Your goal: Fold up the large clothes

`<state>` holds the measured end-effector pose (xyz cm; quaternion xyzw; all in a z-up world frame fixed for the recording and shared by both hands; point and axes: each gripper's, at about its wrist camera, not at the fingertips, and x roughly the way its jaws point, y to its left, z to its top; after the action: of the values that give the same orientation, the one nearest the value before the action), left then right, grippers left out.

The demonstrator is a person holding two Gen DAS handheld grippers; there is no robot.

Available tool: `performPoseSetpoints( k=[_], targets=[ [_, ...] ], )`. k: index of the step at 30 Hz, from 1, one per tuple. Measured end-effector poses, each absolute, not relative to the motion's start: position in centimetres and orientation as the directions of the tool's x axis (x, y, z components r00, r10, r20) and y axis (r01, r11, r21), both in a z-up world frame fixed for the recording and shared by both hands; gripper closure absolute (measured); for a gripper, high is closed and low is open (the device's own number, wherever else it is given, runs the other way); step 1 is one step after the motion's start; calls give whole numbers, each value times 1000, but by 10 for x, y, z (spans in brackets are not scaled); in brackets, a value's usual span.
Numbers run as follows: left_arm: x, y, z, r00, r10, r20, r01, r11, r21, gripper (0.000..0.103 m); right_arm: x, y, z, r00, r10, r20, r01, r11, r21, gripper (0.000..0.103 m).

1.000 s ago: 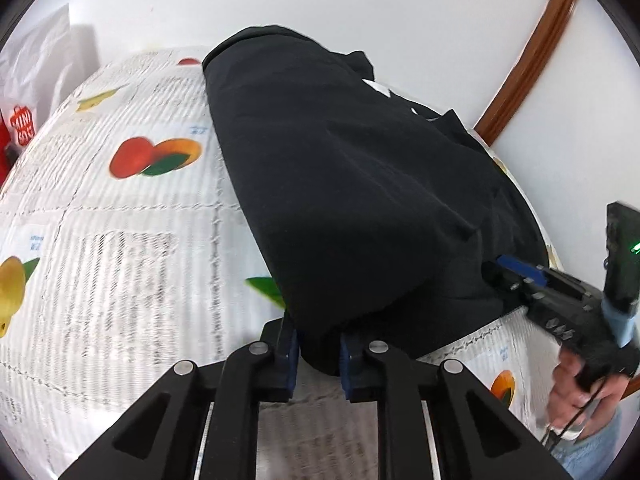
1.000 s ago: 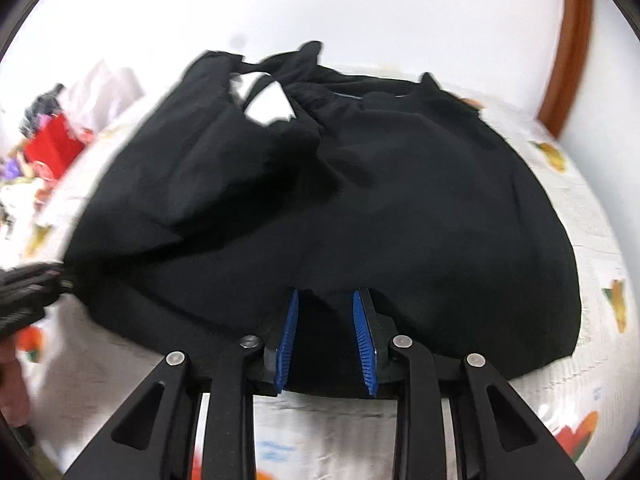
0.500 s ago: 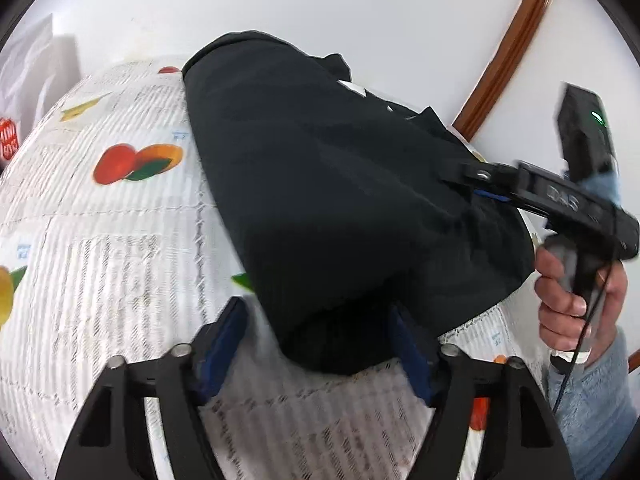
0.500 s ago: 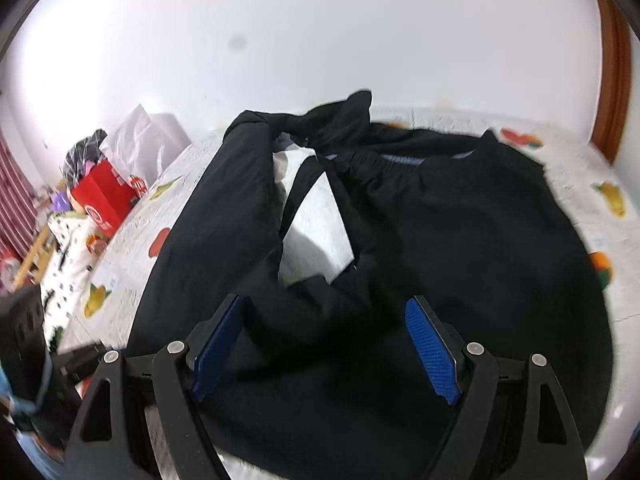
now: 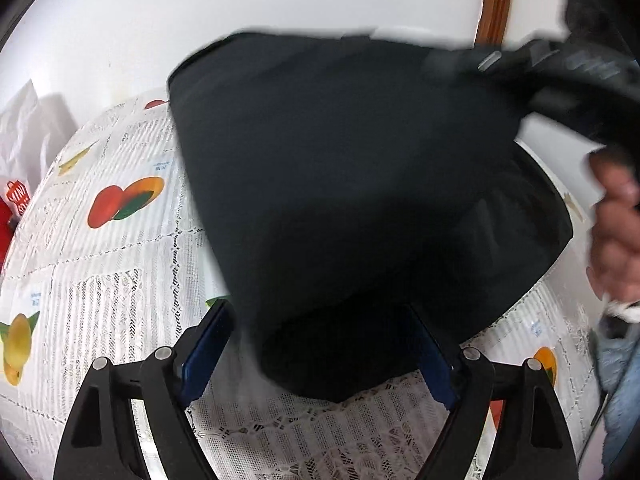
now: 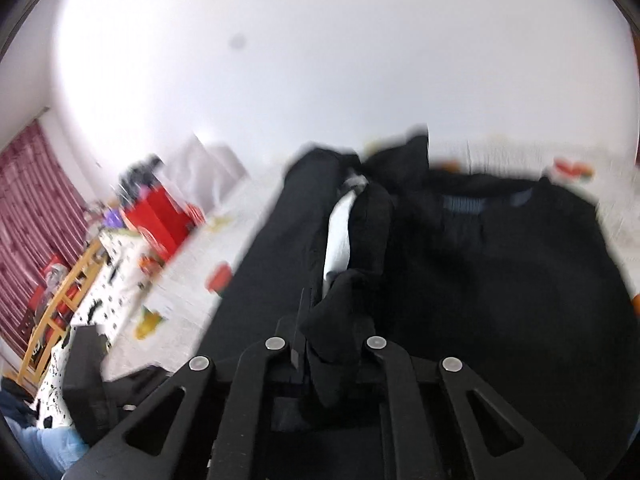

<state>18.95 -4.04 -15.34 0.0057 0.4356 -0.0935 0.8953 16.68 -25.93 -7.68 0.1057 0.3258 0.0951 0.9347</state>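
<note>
A large black garment (image 5: 340, 184) lies on a table with a white fruit-print cloth (image 5: 100, 264). My left gripper (image 5: 320, 356) is open, its blue pads on either side of the garment's near corner, not gripping it. In the left wrist view my right gripper (image 5: 560, 68) shows at upper right, lifting part of the garment. In the right wrist view my right gripper (image 6: 332, 344) is shut on a bunched fold of the black garment (image 6: 500, 272), raised above the table. The view is blurred.
A white wall stands behind the table, with a brown wooden trim (image 5: 494, 0) at right. Red bags and clutter (image 6: 160, 216) sit beyond the table's left end, with a wooden rack (image 6: 60, 304) and a red curtain (image 6: 28, 200).
My right gripper has closed on a fold of the garment and lifted it. My left gripper opened half a second ago and stays open around the near corner.
</note>
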Motion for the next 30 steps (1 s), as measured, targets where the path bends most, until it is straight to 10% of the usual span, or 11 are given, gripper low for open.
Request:
performPoseSetpoints(
  k=[7,15,22,27,30],
  targets=[
    [201,-52,-155,596,-117,-794,159,987,-27,18,83,-302,-40,905,132,-406,-43,974,221,94],
    [211,-65,-156,591,-108,-799,180,984,1,14,79,-356,-116,769,-20,-639,264,920,289,91],
    [213,-68,-151,560,-238,-794,220,966,-134,18,97,-354,-116,747,-10,-664,272,917,291,51],
    [214,-89,-156,573,-173,-801,225,973,-50,18,116,-347,-121,702,-34,-711,276,934,228,52],
    [214,-100,-159,590,-117,-799,216,976,16,14,125,-340,-113,690,-54,-722,255,951,173,89]
  ],
)
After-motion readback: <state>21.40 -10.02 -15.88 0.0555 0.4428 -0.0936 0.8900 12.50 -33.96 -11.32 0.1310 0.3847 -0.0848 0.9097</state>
